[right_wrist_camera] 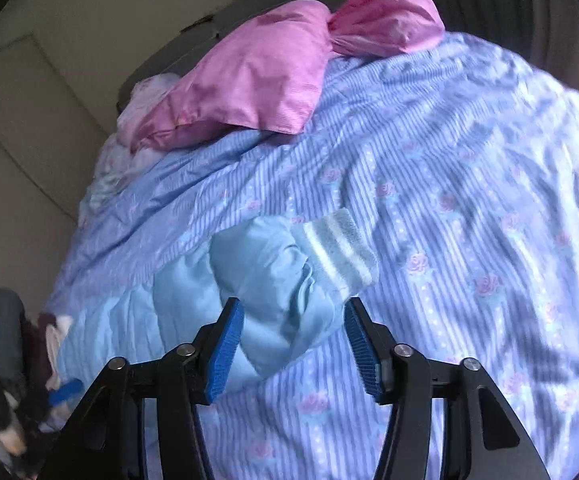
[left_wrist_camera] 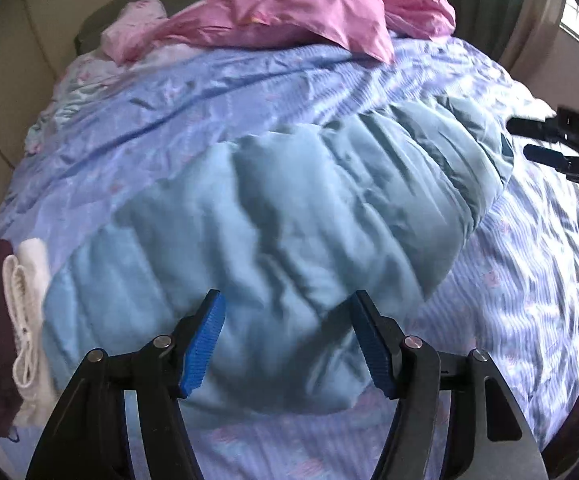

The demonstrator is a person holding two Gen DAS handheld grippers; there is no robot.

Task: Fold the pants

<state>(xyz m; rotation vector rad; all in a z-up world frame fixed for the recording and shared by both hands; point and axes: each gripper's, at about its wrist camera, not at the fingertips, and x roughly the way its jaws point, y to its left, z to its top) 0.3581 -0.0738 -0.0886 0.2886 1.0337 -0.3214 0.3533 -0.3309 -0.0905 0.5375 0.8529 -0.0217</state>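
Light blue quilted pants (left_wrist_camera: 281, 216) lie spread across the bed. In the right wrist view the pants (right_wrist_camera: 265, 280) end in a ribbed cuff with white stripes (right_wrist_camera: 341, 252). My left gripper (left_wrist_camera: 287, 340) is open and empty, just above the near part of the pants. My right gripper (right_wrist_camera: 293, 348) is open and empty, above the leg end near the cuff. It also shows at the right edge of the left wrist view (left_wrist_camera: 537, 140), jaws apart. A blue pad of the left gripper (right_wrist_camera: 65, 390) shows at the lower left of the right wrist view.
The bed has a blue striped floral sheet (right_wrist_camera: 469, 200). Pink pillows (left_wrist_camera: 289, 16) lie at the head of the bed. Folded dark and white clothes (left_wrist_camera: 13, 320) sit at the bed's left edge. A wall is on the left and a window (left_wrist_camera: 577, 24) at the upper right.
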